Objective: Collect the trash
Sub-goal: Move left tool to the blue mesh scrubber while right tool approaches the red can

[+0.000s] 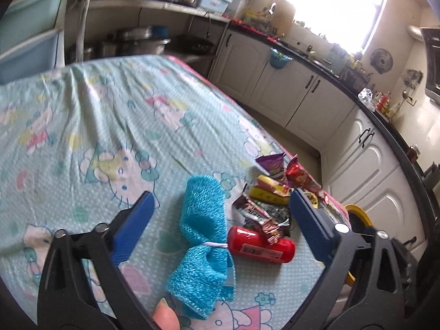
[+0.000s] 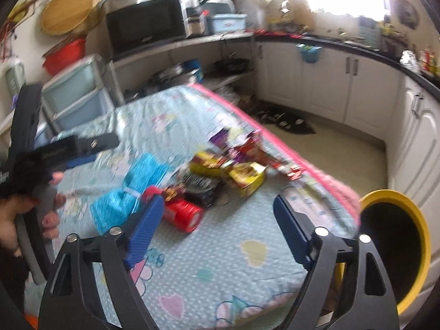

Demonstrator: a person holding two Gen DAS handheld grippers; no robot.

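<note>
Left wrist view: the left tool point(image 1: 221, 206) hangs over the cloth-covered desk point(image 1: 96, 115) with its jaws spread wide and nothing between them. At 6 o'clock, between the blue pads, lies a teal mesh cloth point(image 1: 202, 236) tied at the waist with a white band; soft, not obviously trash. Just beside it at 5 o'clock, a red can point(image 1: 261, 243) on its side. Round and smooth, so my guess is it will roll or slip; best pinched across the body. Behind the can toward 3 o'clock, a heap of snack wrappers point(image 1: 271, 189), overlapping, near the desk's right edge. They look light, crinkly and slick; take one by a loose corner or flap.

Right wrist view: the right tool point(image 2: 218, 207) is equally wide open and holds nothing. Can point(image 2: 183, 214) sits just off its left pad, wrappers point(image 2: 228, 169) at 12 o'clock. Picture is motion-blurred, so fine detail is doubtful. At 4 o'clock, off the desk's corner, a yellow-rimmed bin point(image 2: 396, 250) with its mouth open, well placed for drops.

Room: the near desk surface is bare and gives approach space. The right edge is close to the heap, so a careless sweep could push wrappers to the floor.
</note>
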